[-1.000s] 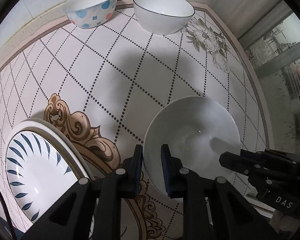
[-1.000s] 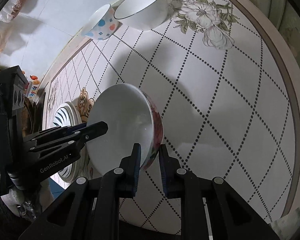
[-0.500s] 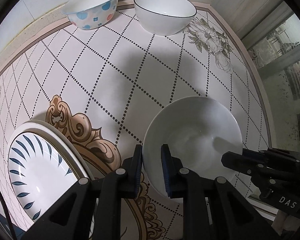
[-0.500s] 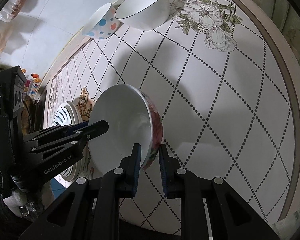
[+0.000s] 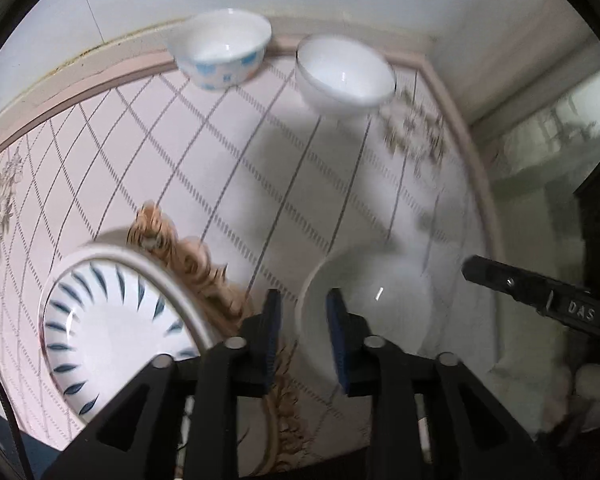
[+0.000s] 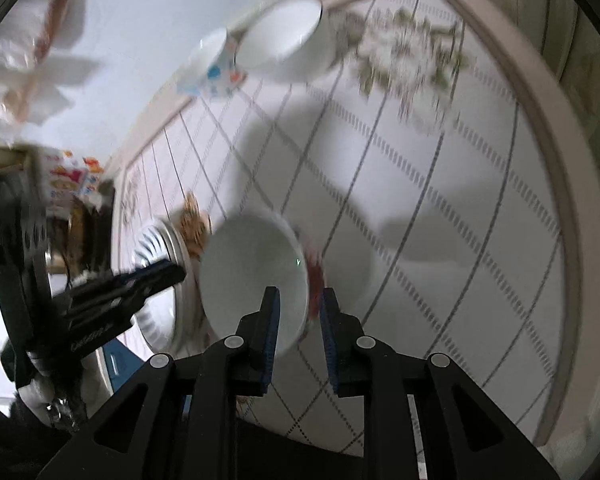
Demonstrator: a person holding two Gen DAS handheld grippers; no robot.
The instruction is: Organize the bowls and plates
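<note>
L tool (image 5: 300, 330) and R tool (image 6: 296, 326): jaws had just been opening, both now apart, straddling opposite rim edges of the same bowl (image 5: 380, 312) w/o pressing, so it looked released. Frames blurred, so contact not 100% certain. Bowl sat upright on the desk (image 5: 204, 168), at 1 o'clock of L tool, just beside the blue-leaf plate (image 5: 112, 320) at its 9 o'clock. White inside, red floral print outside per R view. Spotted bowl (image 5: 224, 54) and plain dark-rimmed bowl (image 5: 344, 74) stood side by side at 12 o'clock, well apart, near the wall. Progress est.: one bowl placed; nothing nested yet, three bowls left to stack.
</note>
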